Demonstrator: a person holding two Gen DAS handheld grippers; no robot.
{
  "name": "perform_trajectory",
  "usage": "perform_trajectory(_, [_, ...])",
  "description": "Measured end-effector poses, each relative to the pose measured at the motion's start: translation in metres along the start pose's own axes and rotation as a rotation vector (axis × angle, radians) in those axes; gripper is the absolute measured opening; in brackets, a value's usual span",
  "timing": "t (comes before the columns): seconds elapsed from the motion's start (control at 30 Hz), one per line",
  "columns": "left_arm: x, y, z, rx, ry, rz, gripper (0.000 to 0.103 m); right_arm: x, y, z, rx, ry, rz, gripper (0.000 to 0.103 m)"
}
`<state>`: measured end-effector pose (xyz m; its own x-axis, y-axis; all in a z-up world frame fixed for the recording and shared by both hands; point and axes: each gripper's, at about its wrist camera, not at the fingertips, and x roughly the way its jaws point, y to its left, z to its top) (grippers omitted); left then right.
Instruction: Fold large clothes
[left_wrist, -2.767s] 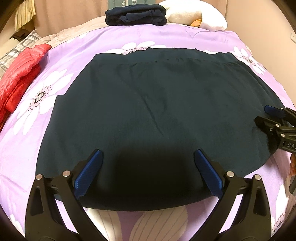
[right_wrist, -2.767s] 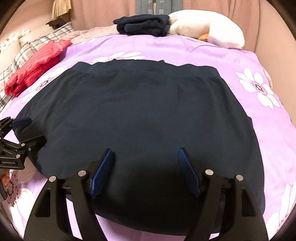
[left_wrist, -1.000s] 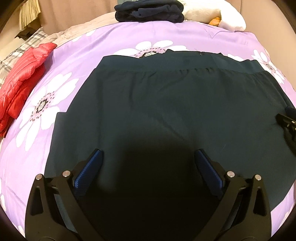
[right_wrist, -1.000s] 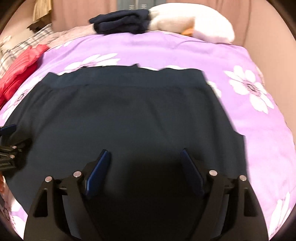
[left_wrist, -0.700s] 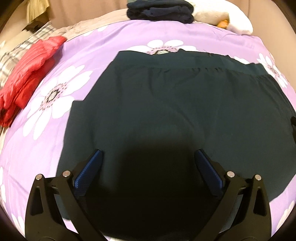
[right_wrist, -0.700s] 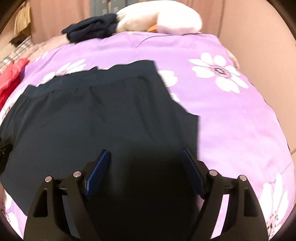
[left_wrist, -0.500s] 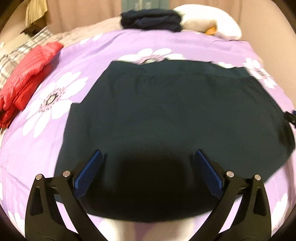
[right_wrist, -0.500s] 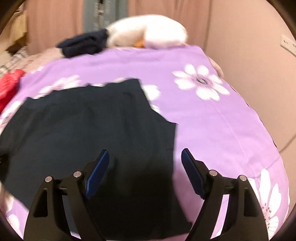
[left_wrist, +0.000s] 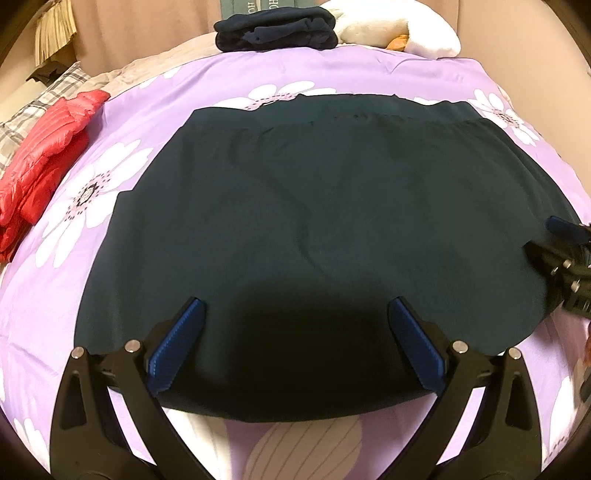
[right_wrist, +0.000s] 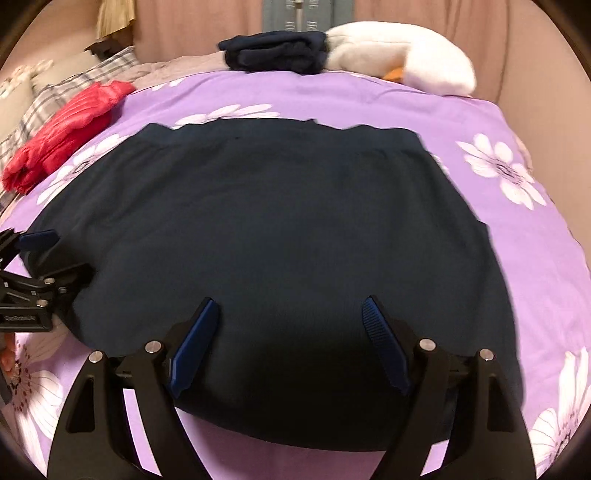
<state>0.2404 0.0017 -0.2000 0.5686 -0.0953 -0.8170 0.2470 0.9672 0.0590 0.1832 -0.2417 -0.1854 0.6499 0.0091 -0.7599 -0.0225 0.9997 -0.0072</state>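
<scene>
A large dark navy garment (left_wrist: 332, 206) lies spread flat on the purple flowered bedspread (left_wrist: 155, 110), its ribbed band at the far side. It also fills the right wrist view (right_wrist: 277, 221). My left gripper (left_wrist: 295, 306) is open and empty, over the garment's near edge. My right gripper (right_wrist: 290, 306) is open and empty, over the near edge further right. The right gripper shows at the right edge of the left wrist view (left_wrist: 569, 254). The left gripper shows at the left edge of the right wrist view (right_wrist: 40, 273).
A red padded jacket (left_wrist: 40, 151) lies at the bed's left side. A folded dark pile (left_wrist: 275, 24) and a white plush toy (left_wrist: 406, 27) sit at the far end. Plaid bedding (right_wrist: 66, 92) is at the far left.
Both grippers moved forward over the garment and swung outward to its sides, then pulled back to its near edge. The garment lies flat as before, with a faint crease in the middle.
</scene>
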Motion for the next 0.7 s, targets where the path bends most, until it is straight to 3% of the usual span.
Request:
perform_trajectory(0.23, [-0.009,0.016,-0.01,-0.032,0.009,0.008,0.101,-0.02,-0.063,-0.023,0.136,0.009,-0.065,0.081])
perform_trajectory(0.47, [-0.02,0.048,-0.025,-0.151,0.045,0.002,0.101,-0.044,-0.107,-0.045,0.288,0.033,-0.126,0.081])
perform_trajectory(0.7, [-0.072,0.035,-0.025,-0.103,-0.008,0.061,0.101,-0.089,-0.088,-0.045,0.232,0.008,-0.146,0.083])
